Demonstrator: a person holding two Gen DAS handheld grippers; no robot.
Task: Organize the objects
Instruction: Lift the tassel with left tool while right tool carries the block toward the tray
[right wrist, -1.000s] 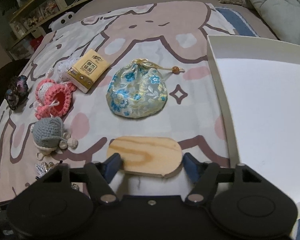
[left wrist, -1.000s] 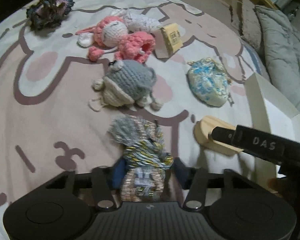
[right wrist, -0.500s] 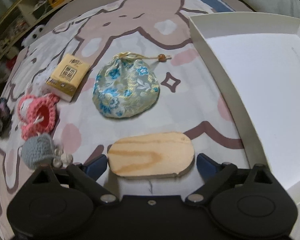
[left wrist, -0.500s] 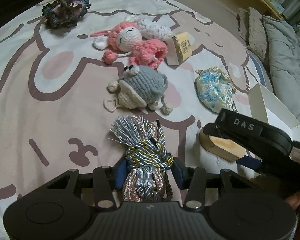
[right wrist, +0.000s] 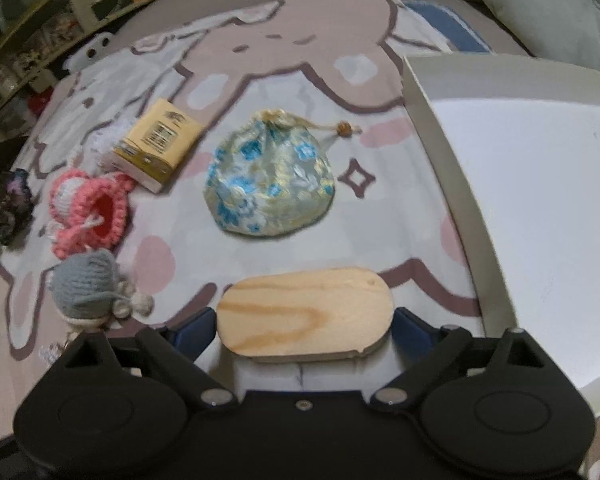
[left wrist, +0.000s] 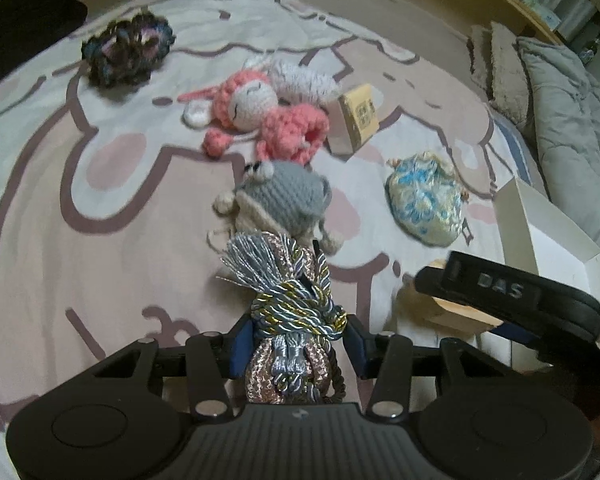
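The shallow white cardboard tray [right wrist: 440,128] is lying on the cartoon-print bed cover [left wrist: 80,240] just right of the right gripper [right wrist: 304,322], probably as the collecting place. That gripper's jaws are pressing on the oval pale-wood block's [right wrist: 304,310] ends. The left gripper [left wrist: 296,344] is carrying a silver, gold and pink twisted-cord tassel bundle [left wrist: 292,312], jaws clamped on it.

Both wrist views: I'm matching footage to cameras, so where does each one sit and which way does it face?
Left wrist: on the left gripper, looking forward across the bedspread; its fingers clamp a tasselled cord bundle, and the right gripper crosses in at the right.
Right wrist: on the right gripper, facing the white tray; its fingers flank a wooden oval block.
Shared: floral pouch, grey crochet toy, pink crochet doll, yellow packet.
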